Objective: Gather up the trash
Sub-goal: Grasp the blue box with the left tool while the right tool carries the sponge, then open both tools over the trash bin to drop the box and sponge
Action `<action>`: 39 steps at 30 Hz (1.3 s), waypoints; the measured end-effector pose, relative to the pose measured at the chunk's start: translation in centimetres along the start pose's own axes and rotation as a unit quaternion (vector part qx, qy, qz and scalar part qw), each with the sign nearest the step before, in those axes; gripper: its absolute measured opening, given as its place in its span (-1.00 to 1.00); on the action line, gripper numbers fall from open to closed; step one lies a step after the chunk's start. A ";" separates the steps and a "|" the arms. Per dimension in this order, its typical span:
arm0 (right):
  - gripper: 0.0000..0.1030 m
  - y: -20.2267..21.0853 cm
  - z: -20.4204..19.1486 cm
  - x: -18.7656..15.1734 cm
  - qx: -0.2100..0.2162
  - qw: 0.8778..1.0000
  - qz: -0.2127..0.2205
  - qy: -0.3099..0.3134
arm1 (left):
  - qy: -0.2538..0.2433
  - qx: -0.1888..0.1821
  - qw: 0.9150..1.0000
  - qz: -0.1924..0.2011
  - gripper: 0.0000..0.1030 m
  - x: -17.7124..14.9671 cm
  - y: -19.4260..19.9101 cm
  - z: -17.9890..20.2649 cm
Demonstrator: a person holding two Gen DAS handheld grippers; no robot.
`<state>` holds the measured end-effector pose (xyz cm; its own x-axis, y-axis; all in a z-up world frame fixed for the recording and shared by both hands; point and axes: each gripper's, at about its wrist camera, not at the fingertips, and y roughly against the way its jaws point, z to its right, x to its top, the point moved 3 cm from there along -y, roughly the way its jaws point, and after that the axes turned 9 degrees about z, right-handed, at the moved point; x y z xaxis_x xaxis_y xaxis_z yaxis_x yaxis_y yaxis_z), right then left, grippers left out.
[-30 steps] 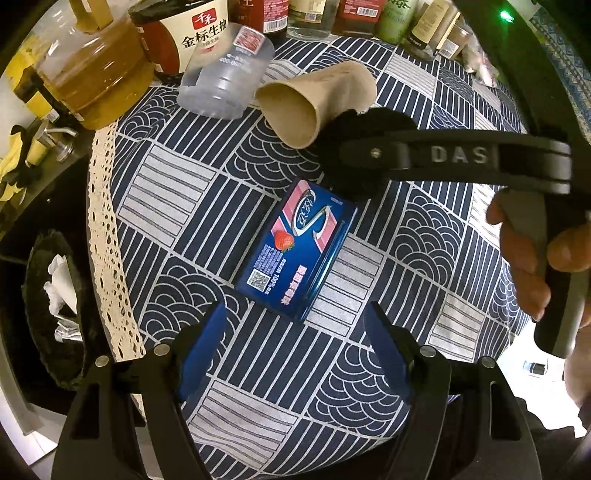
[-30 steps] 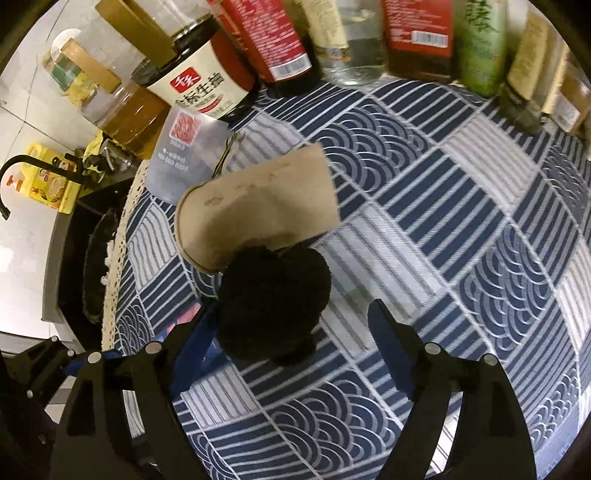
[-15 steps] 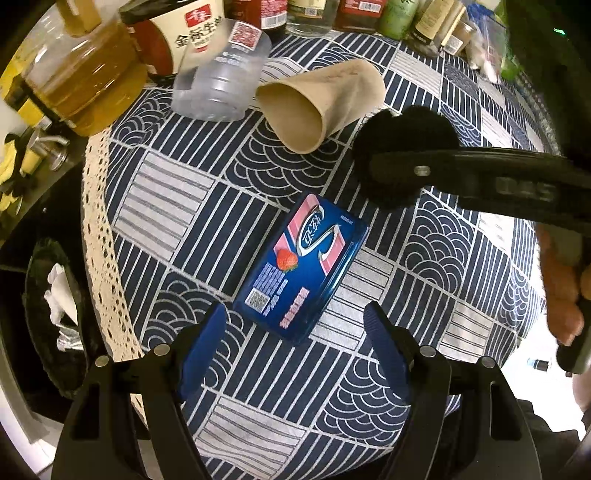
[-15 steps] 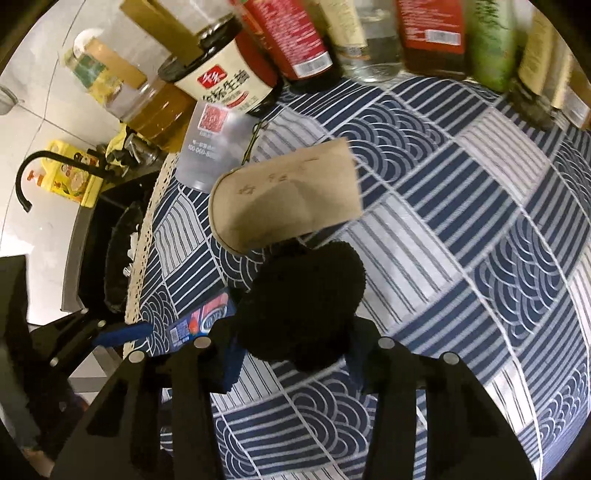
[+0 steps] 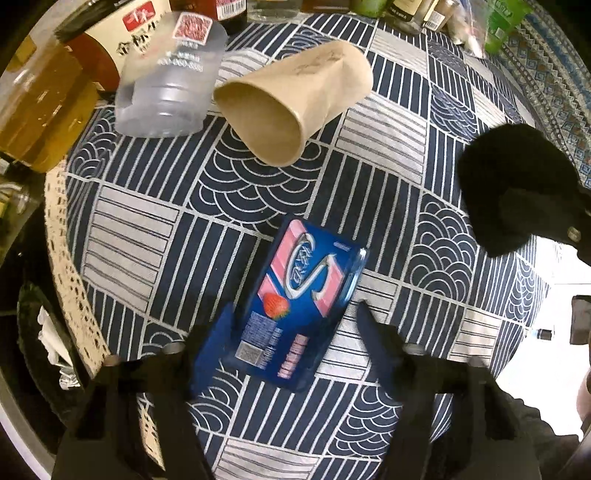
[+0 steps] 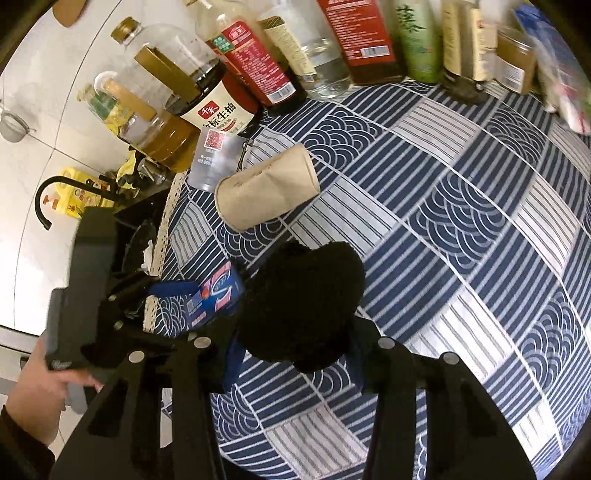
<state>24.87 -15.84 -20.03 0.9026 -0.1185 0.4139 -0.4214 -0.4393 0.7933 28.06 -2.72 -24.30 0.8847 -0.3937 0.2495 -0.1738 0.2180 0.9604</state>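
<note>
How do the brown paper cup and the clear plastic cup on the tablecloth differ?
The brown paper cup is opaque, plain and dented along its side; the clear plastic cup is translucent, ridged, with a red printed label. The paper cup lies in the open on the cloth, while the plastic cup sits against the big soy sauce bottle. Both lie tipped on their sides, touching or nearly so, and neither gripper holds them.

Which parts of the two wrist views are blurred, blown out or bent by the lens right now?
Left wrist view: the row of bottles at the top edge is smeared, the floor at lower right is blown out white, and the blue-and-white patterned tablecloth bulges from fisheye. Right wrist view: the packets at the upper right edge are motion-blurred; the black fuzzy ball shows no texture.
</note>
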 end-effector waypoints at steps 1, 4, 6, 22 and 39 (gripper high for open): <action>-0.12 0.3 0.1 -0.2 -0.001 1.000 0.002 -0.004 | 0.000 -0.007 1.000 0.000 0.13 0.0 -0.1 -0.1; -0.12 0.9 0.0 -0.8 -0.005 1.000 0.006 -0.010 | -0.006 -0.017 1.000 0.003 0.12 -0.1 -0.1 -0.2; -0.12 1.2 -0.2 -1.2 -0.008 1.000 0.007 -0.012 | -0.006 -0.022 1.000 0.003 0.11 -0.3 0.0 -0.3; -0.12 -1.4 -8.5 -2.8 -0.019 0.999 -0.010 0.049 | 0.038 -0.037 0.996 0.068 0.09 -6.1 6.6 -6.5; -0.12 -8.4 -23.3 -4.3 0.002 0.987 -0.056 0.148 | 0.132 -0.027 0.980 0.146 -0.33 -14.3 13.6 -19.2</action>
<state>22.49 9.06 -18.07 0.8782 0.1953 0.4367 -0.3200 -0.4386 0.8398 21.38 23.06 -17.15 0.8829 -0.0650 0.4649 -0.4192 0.3368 0.8431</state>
